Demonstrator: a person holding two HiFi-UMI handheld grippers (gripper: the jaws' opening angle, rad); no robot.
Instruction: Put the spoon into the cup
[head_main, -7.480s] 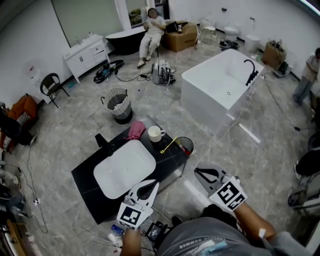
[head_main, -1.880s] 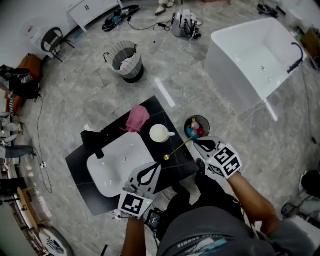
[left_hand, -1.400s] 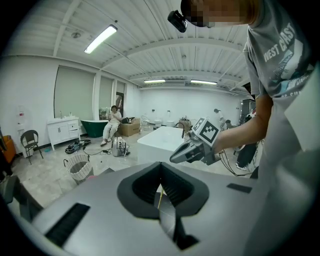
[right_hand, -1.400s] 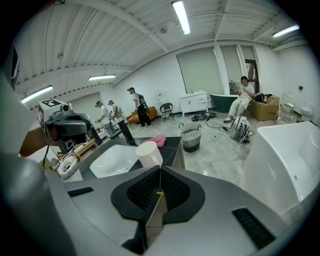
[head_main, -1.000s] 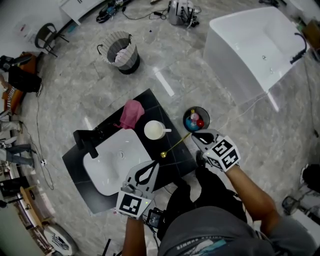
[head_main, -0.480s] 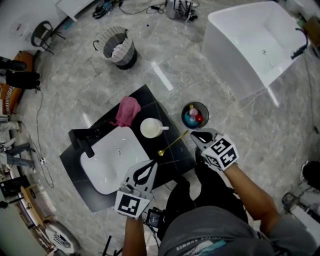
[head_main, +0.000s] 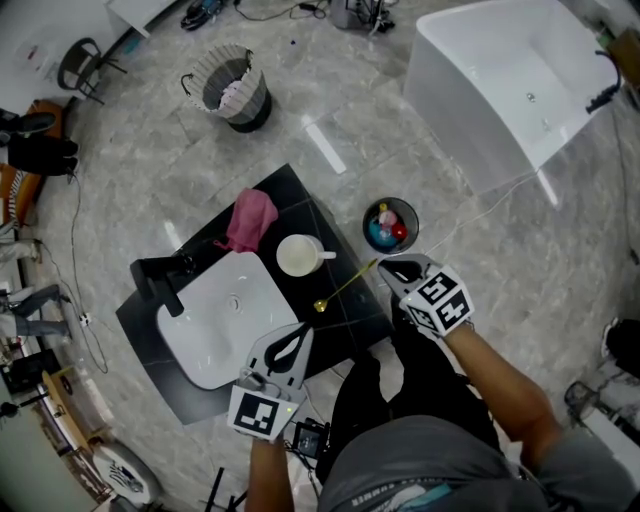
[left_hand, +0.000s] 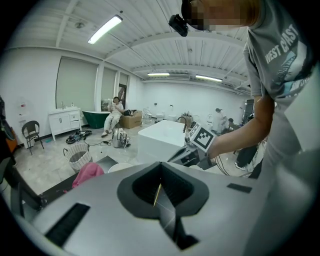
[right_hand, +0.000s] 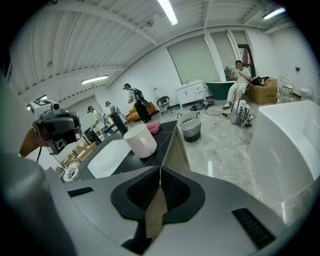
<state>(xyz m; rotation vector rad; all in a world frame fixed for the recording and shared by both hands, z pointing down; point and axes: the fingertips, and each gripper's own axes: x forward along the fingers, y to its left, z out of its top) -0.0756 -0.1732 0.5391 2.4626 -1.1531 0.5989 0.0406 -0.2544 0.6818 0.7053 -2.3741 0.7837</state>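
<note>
A white cup stands on the black counter beside the white basin. The thin gold spoon lies slanted in front of the cup, its bowl toward the basin and its handle reaching the counter's right edge. My right gripper is shut on the end of that handle. In the right gripper view the cup stands ahead and left of the closed right gripper. My left gripper hovers over the counter's near edge, shut and empty. From the left gripper, the view looks toward the right gripper.
A pink cloth lies behind the cup, and a black faucet stands left of the basin. A small round bin with colourful things sits on the floor by the counter's right corner. A white bathtub and a woven basket stand farther off.
The right gripper has sunk slightly while staying on the spoon's handle end. The spoon's bowl keeps its place in front of the cup. The left gripper has stayed where it was.
</note>
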